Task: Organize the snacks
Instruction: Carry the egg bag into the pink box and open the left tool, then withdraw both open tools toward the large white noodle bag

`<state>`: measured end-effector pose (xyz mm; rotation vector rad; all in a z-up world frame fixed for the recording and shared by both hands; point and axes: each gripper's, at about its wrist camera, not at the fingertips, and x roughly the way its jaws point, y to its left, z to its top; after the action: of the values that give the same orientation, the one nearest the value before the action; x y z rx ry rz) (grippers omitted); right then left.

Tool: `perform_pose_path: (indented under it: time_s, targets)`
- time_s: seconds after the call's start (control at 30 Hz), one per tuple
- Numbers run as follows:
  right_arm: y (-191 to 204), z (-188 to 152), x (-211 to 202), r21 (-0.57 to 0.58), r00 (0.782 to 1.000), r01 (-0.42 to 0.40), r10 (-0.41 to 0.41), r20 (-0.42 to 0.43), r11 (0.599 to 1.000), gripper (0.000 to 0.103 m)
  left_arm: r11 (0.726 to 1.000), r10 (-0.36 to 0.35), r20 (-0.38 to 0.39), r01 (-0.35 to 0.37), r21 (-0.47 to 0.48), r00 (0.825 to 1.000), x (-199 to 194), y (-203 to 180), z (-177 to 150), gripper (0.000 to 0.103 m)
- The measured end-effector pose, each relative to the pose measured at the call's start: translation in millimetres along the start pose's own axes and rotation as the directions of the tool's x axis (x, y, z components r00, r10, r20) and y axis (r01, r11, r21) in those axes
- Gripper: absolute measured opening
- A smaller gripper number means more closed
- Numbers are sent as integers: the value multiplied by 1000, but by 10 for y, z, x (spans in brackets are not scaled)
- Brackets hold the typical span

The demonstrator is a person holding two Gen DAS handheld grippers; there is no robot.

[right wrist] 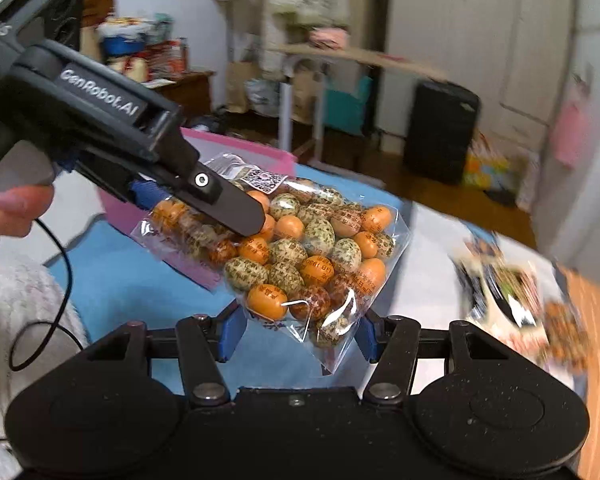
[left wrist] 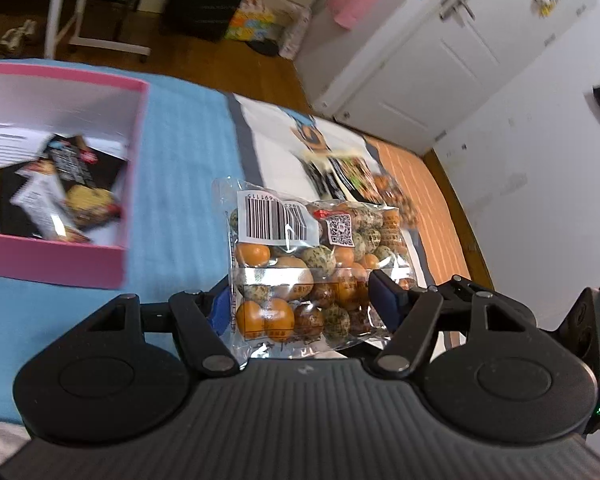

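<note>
A clear bag of orange and speckled egg-shaped snacks [left wrist: 300, 264] hangs above the blue cloth [left wrist: 180, 152]. My left gripper [left wrist: 302, 304] is shut on its near end, blue pads pressing both sides. In the right wrist view that left gripper [right wrist: 220, 208] reaches in from the upper left and clamps the bag [right wrist: 312, 256]. My right gripper [right wrist: 299, 334] has the bag's lower corner between its blue pads, which touch the plastic on both sides. A pink box [left wrist: 136, 160] holding several snack packets lies to the left; its pink wall [right wrist: 276, 156] also shows behind the bag.
More snack packets [left wrist: 352, 176] lie blurred on the white and orange-striped bedding beyond; the same packets [right wrist: 512, 300] lie at the right. A hand [right wrist: 8, 208] and fluffy white sleeve [right wrist: 20, 312] hold the left gripper. A black suitcase [right wrist: 440, 132], wooden floor and white cupboards [left wrist: 440, 60] surround the bed.
</note>
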<state>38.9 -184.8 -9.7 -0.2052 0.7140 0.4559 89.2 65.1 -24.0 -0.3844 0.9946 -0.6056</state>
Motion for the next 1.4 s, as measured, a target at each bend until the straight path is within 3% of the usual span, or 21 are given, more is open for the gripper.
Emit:
perform_pose_path:
  time_s: [0.17,0.3,0.57,0.73,1.0,1.1,1.23,1.27,1.4]
  targets:
    - [159,332,290,-45,996,-90,91,13,995,64,998,59,50,-59,-14,997,-298,337,178,67]
    - [233,560,554,-5,978,-206,206,26,979,78,995,91,86,-87,-48,992,-449,674,324,67]
    - [387,862,1310,37,948,-318,319,-8,947,82,986,155,118,-147,-79,981,-428,1329,604,68]
    - [502,900,1676,37,942,-327,329,-72,944,82,982,148,85,-136,-131,985,-270,1768,666,69]
    - [647,988,1997,21,941,-309,309,-136,951,79,974,169,83,-153,-167,982,-166,2090,619,72]
    - [658,1004,2126,45,935,-308,311,-173,950,79,953,272,69,-259,-155,960,-85,2084,648,74]
    - [710,1018,2176,1,953,-258,255,-166,966,78,902,431,54,-427,-65,901,93,2021,657,74]
    - [721,1036,2155,-18,957,-248,242,-160,969,78,897,441,49,-438,-58,896,110,2018,643,73]
    - [633,1071,1929,-28,960,-258,254,-118,966,79,910,414,65,-411,-56,908,19,1925,603,73]
